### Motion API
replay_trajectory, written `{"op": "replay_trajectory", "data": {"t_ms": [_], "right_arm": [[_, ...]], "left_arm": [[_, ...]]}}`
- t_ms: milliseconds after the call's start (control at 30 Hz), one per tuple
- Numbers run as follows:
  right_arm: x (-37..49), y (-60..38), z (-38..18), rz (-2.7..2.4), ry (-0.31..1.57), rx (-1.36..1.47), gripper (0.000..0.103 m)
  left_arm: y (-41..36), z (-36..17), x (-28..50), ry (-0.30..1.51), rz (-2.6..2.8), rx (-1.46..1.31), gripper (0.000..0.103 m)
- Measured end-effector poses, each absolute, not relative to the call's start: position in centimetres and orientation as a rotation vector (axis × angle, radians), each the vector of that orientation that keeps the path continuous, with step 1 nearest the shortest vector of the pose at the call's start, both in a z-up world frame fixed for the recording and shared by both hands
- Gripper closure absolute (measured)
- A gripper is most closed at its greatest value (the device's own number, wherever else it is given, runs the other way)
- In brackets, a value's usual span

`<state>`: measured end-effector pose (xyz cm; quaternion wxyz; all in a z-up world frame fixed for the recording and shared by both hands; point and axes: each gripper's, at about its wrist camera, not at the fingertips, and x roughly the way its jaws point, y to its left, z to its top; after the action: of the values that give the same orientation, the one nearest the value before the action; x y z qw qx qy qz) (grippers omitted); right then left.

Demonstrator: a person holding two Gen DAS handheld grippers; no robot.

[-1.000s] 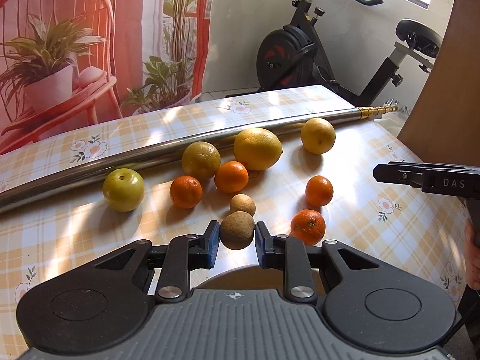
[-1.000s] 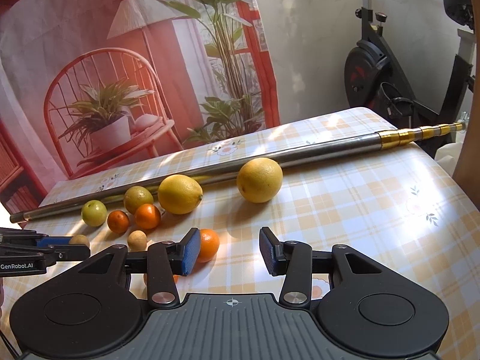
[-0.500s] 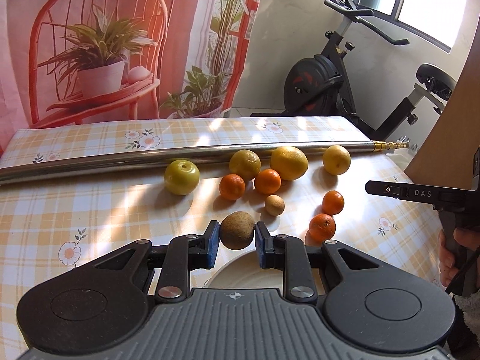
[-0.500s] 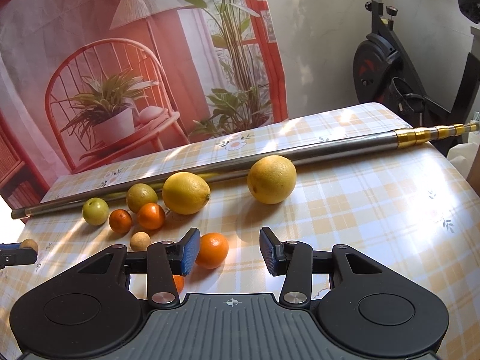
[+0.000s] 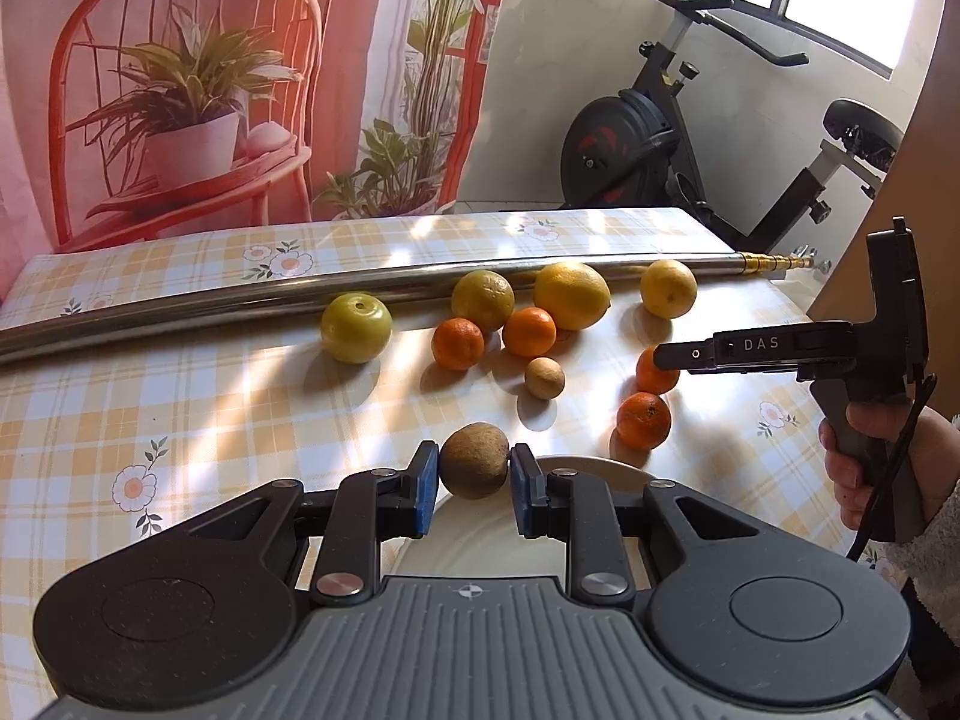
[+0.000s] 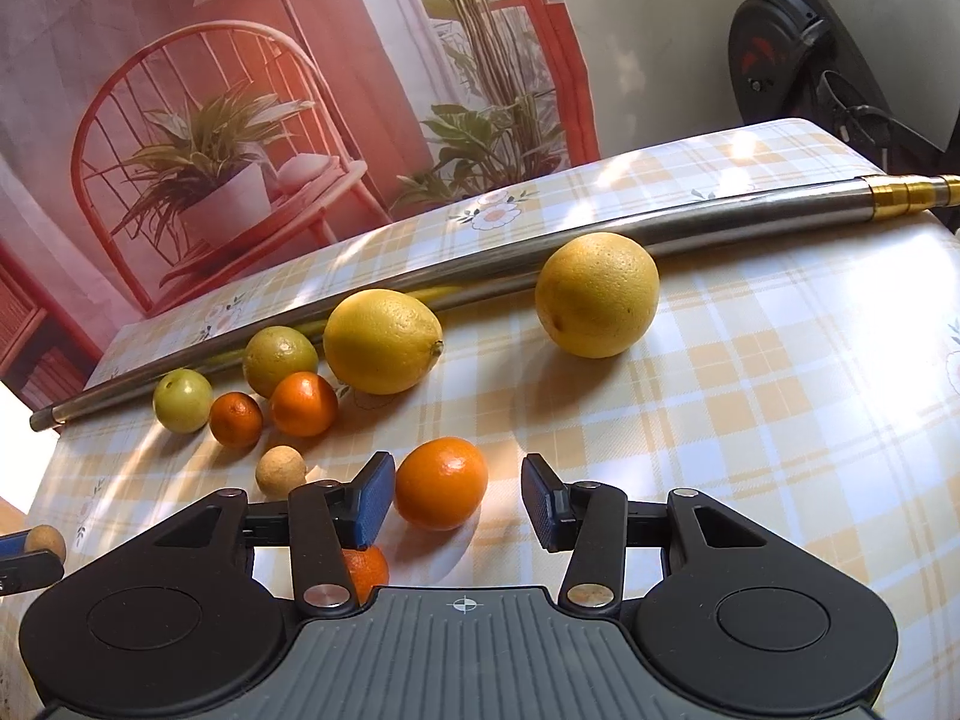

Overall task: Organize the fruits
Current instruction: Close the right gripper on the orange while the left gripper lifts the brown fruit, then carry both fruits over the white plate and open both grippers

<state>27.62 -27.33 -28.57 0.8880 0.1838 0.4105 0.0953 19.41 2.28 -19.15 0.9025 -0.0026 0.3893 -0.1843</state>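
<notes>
- While the left claw (image 5: pixel 474 474) pinches a brown fruit (image 5: pixel 475 459) between its blue pads, the fruit hangs just over the far rim of a pale plate (image 5: pixel 591 471) beneath it.
- A good release would bring the fruit back over the plate's middle, low, before the pads part, or it may roll off.
- Spread wide, the right claw (image 6: pixel 459 501) has a tangerine (image 6: pixel 441 482) on the tabletop (image 6: pixel 750 420) between its pads, nearer the left one; centring first should keep it from skidding.
</notes>
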Motion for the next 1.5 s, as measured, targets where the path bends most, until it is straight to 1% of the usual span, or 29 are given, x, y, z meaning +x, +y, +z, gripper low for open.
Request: {"op": "replay_trajectory", "data": {"t_ms": [200,267,333,700,900,1067,1267,1500], "right_arm": [[28.3,-26.7,-28.7,0.209,0.875,0.385,0.06],[28.4,-26.4,-28.9,0.21,0.885,0.383,0.063],[28.4,-26.4,-29.1,0.198,0.889,0.395,0.068],[29.0,-26.4,-29.5,0.167,0.895,0.442,0.071],[27.4,-25.9,-27.5,0.206,0.844,0.467,0.072],[24.6,-24.3,-25.1,0.266,0.804,0.384,0.072],[22.4,-23.2,-23.2,0.317,0.778,0.359,0.072],[20.8,-21.7,-22.6,0.379,0.802,0.31,0.072]], "left_arm": [[2.0,-20.3,19.2,0.837,-0.367,0.006,0.076],[1.9,-20.4,19.1,0.843,-0.37,0.004,0.076],[1.9,-20.5,19.0,0.846,-0.371,0.004,0.076],[2.3,-21.0,18.8,0.878,-0.369,-0.036,0.076],[2.9,-21.2,18.6,0.902,-0.35,-0.048,0.076],[3.1,-21.2,18.0,0.898,-0.353,-0.055,0.076],[2.9,-21.2,17.7,0.902,-0.36,-0.079,0.076],[1.5,-21.4,17.4,0.914,-0.398,-0.05,0.076]]}}
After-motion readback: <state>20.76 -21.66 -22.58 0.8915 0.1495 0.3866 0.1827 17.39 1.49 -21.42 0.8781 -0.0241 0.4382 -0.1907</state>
